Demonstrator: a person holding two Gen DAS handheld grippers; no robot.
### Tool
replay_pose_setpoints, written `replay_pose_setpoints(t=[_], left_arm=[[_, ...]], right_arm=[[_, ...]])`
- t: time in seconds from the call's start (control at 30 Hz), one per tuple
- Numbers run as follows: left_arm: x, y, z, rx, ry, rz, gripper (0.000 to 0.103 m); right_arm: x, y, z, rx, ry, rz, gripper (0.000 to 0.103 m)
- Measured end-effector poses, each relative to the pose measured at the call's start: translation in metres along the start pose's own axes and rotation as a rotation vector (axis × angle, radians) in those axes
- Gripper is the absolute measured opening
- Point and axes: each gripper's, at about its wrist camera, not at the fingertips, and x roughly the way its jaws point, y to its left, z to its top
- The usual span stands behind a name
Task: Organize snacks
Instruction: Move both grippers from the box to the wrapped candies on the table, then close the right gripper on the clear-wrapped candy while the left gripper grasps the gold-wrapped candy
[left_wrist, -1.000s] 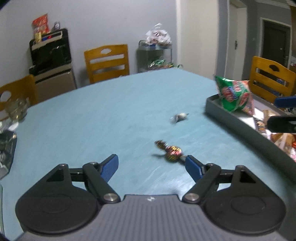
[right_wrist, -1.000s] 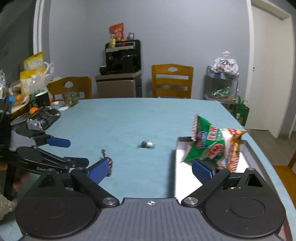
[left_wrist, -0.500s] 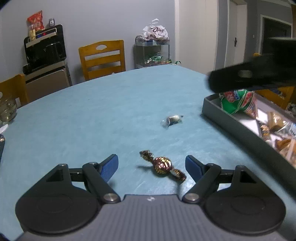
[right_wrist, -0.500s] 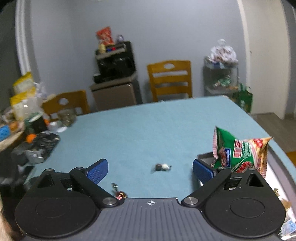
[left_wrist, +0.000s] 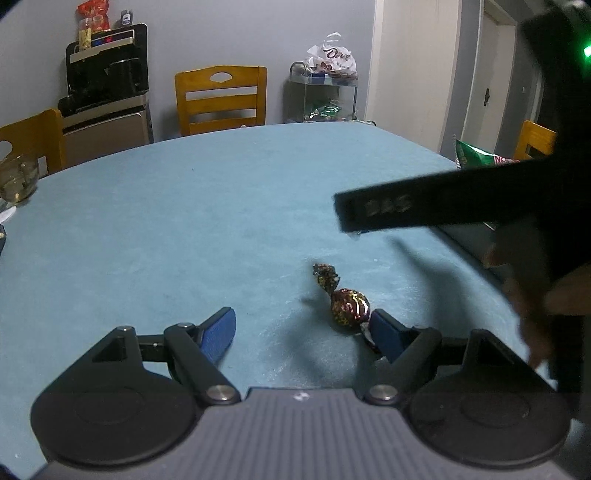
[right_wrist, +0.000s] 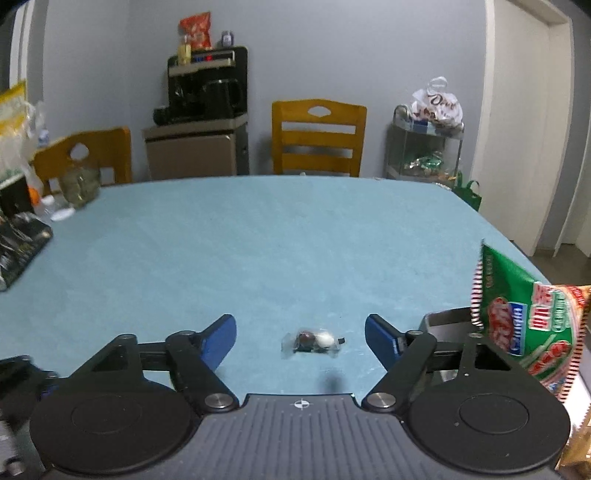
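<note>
On my left wrist view, my left gripper hangs low over the light blue tablecloth-covered table, jaws well apart with nothing clamped. The round foil-wrapped candy in dark red and gold with twisted ends lies on the cloth just inside my right-hand blue pad; its near twisted end sits right at that pad, and I cannot tell whether they touch. The left blue pad stands well clear of it. Across the right of this view cuts the black body of my right gripper, blurred, with a person's hand on it. Behind it peeks the corner of a green snack bag.

Over to the right wrist view: my right gripper has just been closing its jaws, yet they are still apart. Between its blue pads, on the cloth, lies a small clear-wrapped sweet with a dark piece and a white piece inside, touching neither pad. At the right, the green and red crinkly snack bag stands upright in the grey tray. A yellow wooden chair faces me past the far edge.
</note>
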Motion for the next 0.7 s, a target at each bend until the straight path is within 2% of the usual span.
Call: replay_pose_setpoints(t=[0.23, 0.3, 0.43, 0.5, 0.7], left_arm=[[0.002, 0.007, -0.001, -0.023, 0.006, -0.019, 0.081], [0.002, 0.009, -0.001, -0.024, 0.006, -0.021, 0.081], [0.001, 0.011, -0.002, -0.022, 0.006, -0.025, 0.083], [0.001, 0.011, -0.003, -0.021, 0.007, -0.026, 0.083], [0.0, 0.011, -0.004, -0.021, 0.006, -0.028, 0.084]], right_arm=[[0.029, 0.001, -0.008, -0.017, 0.049, -0.012, 0.064], [0.035, 0.003, -0.009, -0.024, 0.056, -0.013, 0.058], [0.038, 0.001, -0.012, -0.013, 0.051, -0.008, 0.054], [0.037, 0.0, -0.011, -0.011, 0.049, -0.006, 0.043], [0.033, -0.003, -0.01, -0.004, 0.053, 0.0, 0.018]])
